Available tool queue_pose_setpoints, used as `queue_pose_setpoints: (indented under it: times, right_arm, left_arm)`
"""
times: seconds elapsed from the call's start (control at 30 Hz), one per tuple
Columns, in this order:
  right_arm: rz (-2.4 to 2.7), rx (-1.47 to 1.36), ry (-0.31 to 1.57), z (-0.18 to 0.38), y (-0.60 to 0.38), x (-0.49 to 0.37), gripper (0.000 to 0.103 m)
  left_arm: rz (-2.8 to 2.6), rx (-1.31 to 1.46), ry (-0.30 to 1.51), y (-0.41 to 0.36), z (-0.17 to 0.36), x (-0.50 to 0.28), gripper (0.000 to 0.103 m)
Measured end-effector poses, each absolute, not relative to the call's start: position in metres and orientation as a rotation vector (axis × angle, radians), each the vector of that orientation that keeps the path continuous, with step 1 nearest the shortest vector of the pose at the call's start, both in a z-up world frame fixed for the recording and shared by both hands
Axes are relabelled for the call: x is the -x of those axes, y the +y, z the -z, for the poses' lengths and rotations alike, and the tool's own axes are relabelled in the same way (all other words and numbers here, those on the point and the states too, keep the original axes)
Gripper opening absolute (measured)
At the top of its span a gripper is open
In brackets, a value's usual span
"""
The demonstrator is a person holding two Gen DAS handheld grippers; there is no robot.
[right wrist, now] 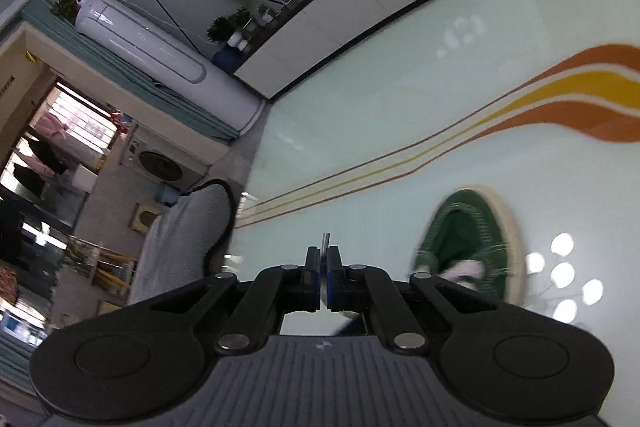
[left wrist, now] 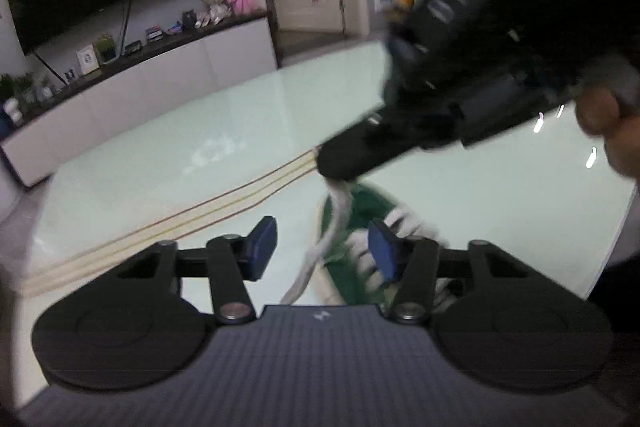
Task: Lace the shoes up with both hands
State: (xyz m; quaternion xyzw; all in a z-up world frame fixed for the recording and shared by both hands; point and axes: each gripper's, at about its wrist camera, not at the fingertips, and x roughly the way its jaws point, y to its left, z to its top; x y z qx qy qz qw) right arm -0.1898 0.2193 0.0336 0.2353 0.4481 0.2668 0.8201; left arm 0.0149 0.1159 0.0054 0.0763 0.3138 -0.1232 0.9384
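Left tongs [left wrist: 322, 251] stand apart, blue pads wide, nothing between them. They hover above the pale green glass surface [left wrist: 180, 163], aimed down at the green shoe [left wrist: 352, 223], which lies on the surface just ahead and partly behind the right-hand pad.

Right tongs [right wrist: 324, 275] are together, pads pressed on a thin grey tip that sticks out beyond them; probably the lace's aglet, though it is too small to be sure. In the left wrist view the right tongs [left wrist: 340, 161] come in from upper right, blurred, with the white lace [left wrist: 320, 251] running up from the shoe to their nose. Lace looks drawn fairly taut.

Right wrist view: the shoe [right wrist: 472, 251] sits right of the tongs, opening of the collar facing the camera, cream sole rim visible, a bit of white lace at the throat. Orange and yellow stripes cross the surface beyond.

Step in hand, as I read it: pulling a lace end clear of an eyelet with the right, left waiting free. White crossings already show on the vamp, so lacing seems partly done; how many eyelets remain I cannot tell.

Next move likely calls for the left tongs to steady the shoe or take the slack strand, while the right steers the tip to the next eyelet. Blur makes eyelet positions unreadable.
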Motion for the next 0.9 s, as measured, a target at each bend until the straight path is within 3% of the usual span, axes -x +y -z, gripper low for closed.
queue_pose_setpoints:
  times: [0.1,0.17,0.23,0.3,0.37,0.5,0.57,0.73,0.9]
  right_arm:
    - [-0.555,-0.465,0.977,-0.021,0.208,0.201,0.003]
    - [-0.562,-0.472,0.987,-0.015,0.208,0.208,0.003]
    - [-0.568,-0.481,0.983,-0.011,0.206,0.213,0.003]
    - [-0.579,-0.483,0.973,-0.012,0.201,0.218,0.003]
    - [-0.59,-0.485,0.965,-0.014,0.2,0.221,0.005]
    - [-0.613,-0.434,0.928,-0.022,0.195,0.232,0.023]
    - [-0.618,-0.367,0.898,-0.029,0.191,0.24,0.024]
    - [-0.63,0.12,0.802,-0.038,0.207,0.287,0.028]
    - [-0.646,0.269,0.9,-0.008,0.221,0.299,0.028]
  left_arm:
    - [0.327,-0.164,0.621,0.113,0.001,-0.008,0.048]
    - [0.362,-0.163,0.621,0.111,0.003,-0.005,0.04]
    - [0.39,-0.125,0.633,0.113,0.005,-0.005,0.016]
    - [0.412,-0.081,0.651,0.117,0.008,-0.006,0.009]
    - [0.407,-0.074,0.653,0.119,0.009,-0.004,0.008]
    - [0.385,-0.071,0.647,0.125,0.007,-0.002,0.008]
    - [0.366,-0.069,0.642,0.131,0.006,-0.002,0.008]
    - [0.329,-0.057,0.634,0.139,0.001,-0.005,0.009]
    - [0.335,-0.037,0.629,0.141,-0.003,-0.004,0.013]
